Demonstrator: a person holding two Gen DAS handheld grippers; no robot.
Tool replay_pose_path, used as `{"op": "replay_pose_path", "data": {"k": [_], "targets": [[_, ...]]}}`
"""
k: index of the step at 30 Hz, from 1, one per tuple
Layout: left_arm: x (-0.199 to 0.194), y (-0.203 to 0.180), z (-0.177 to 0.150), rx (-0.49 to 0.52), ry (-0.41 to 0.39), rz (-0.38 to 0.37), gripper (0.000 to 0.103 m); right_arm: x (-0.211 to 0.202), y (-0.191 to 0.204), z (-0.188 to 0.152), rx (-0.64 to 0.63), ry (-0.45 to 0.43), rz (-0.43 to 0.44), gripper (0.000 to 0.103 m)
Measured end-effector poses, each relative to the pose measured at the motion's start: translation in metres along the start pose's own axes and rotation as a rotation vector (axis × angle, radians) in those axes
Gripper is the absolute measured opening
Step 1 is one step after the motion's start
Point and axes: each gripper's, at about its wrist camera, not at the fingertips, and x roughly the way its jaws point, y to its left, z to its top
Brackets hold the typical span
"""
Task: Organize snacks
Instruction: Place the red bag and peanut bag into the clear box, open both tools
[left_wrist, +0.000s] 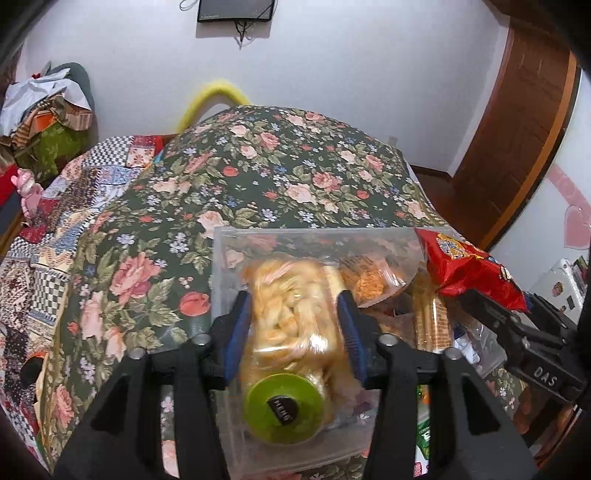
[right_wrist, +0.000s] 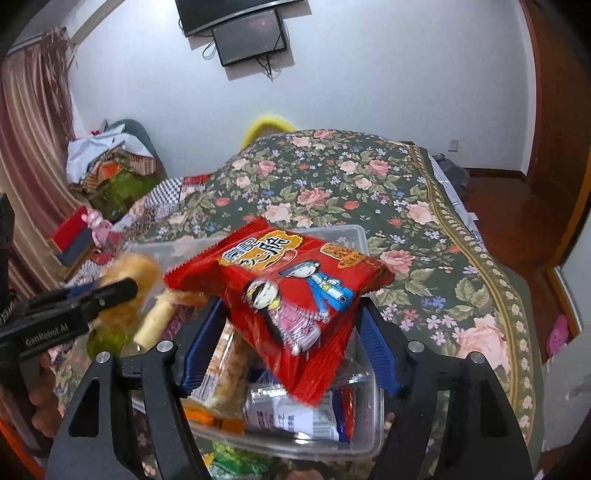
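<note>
My left gripper (left_wrist: 293, 328) is shut on a clear bag of golden twisted snacks with a green lid-like end (left_wrist: 288, 332), held over the left part of a clear plastic bin (left_wrist: 221, 258). It also shows in the right wrist view (right_wrist: 125, 295). My right gripper (right_wrist: 291, 328) is shut on a red snack packet with cartoon children (right_wrist: 291, 291), held above the bin (right_wrist: 354, 236). The red packet shows at the right in the left wrist view (left_wrist: 469, 273). Several wrapped snacks lie in the bin (right_wrist: 291, 413).
The bin rests on a bed with a dark floral cover (left_wrist: 277, 166). A patchwork quilt (left_wrist: 55, 221) lies to the left. A pile of clothes (right_wrist: 110, 162) sits by the wall. A wooden door (left_wrist: 517, 110) is at the right.
</note>
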Motion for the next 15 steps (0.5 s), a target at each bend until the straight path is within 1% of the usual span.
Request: {"op": "replay_pose_path", "data": {"k": [1,3,9,13,15], "targets": [[-0.002,0.0,0.0,0.004,-0.006,-0.003,0.055,-0.001,0.001,0.0,-0.006,0.003,-0.004,0.072],[-0.009,-0.002,0.0,0.018,-0.018,-0.004,0.055,-0.006,0.002,-0.002,-0.014,0.007,-0.007,0.076],[-0.037,-0.012,-0.005,0.057,-0.048,-0.018,0.056,-0.026,0.006,-0.007,-0.029,-0.011,0.023,0.076],[-0.058,-0.018,-0.015,0.078,-0.069,-0.033,0.063,-0.042,0.011,-0.015,-0.055,-0.027,0.031,0.079],[-0.067,-0.019,-0.022,0.086,-0.075,-0.039,0.065,-0.05,0.015,-0.022,-0.068,-0.032,0.034,0.08]]}}
